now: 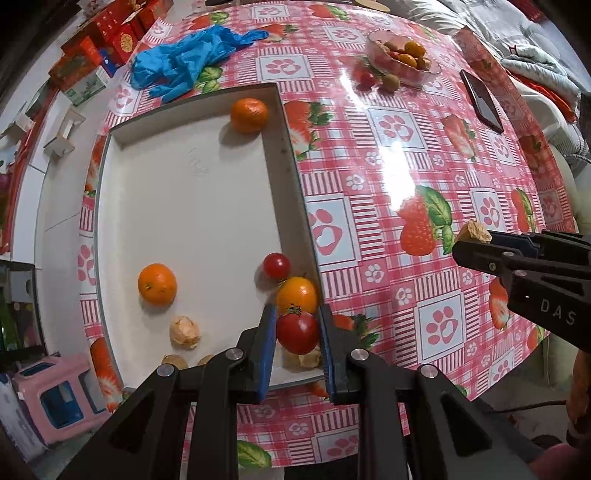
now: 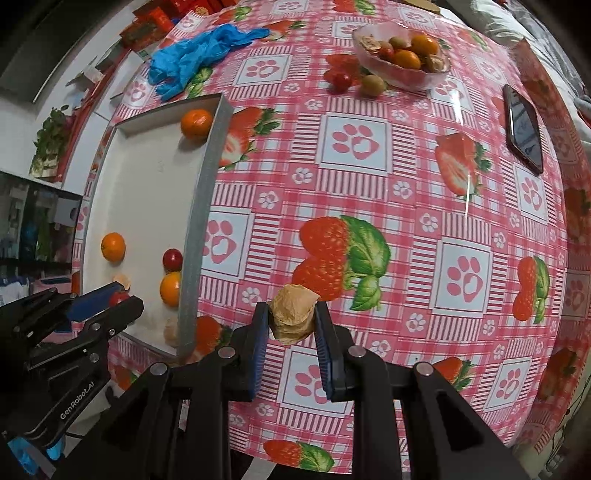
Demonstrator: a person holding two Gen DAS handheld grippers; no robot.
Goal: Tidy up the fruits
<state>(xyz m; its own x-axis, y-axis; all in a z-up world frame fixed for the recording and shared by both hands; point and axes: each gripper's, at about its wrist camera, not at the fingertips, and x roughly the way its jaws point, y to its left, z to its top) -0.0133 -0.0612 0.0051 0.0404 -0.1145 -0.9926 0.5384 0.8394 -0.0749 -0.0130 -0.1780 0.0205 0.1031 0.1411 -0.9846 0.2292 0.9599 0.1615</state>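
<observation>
My left gripper is shut on a red tomato above the near right corner of a white tray. The tray holds two oranges, a small red tomato, a yellow-orange tomato and several tan husked fruits. My right gripper is shut on a tan husked fruit above the tablecloth, right of the tray. A glass bowl with several fruits stands at the far side.
A red tomato and a green fruit lie by the bowl. Blue gloves lie beyond the tray. A phone lies at the right. Red boxes stand at the far left.
</observation>
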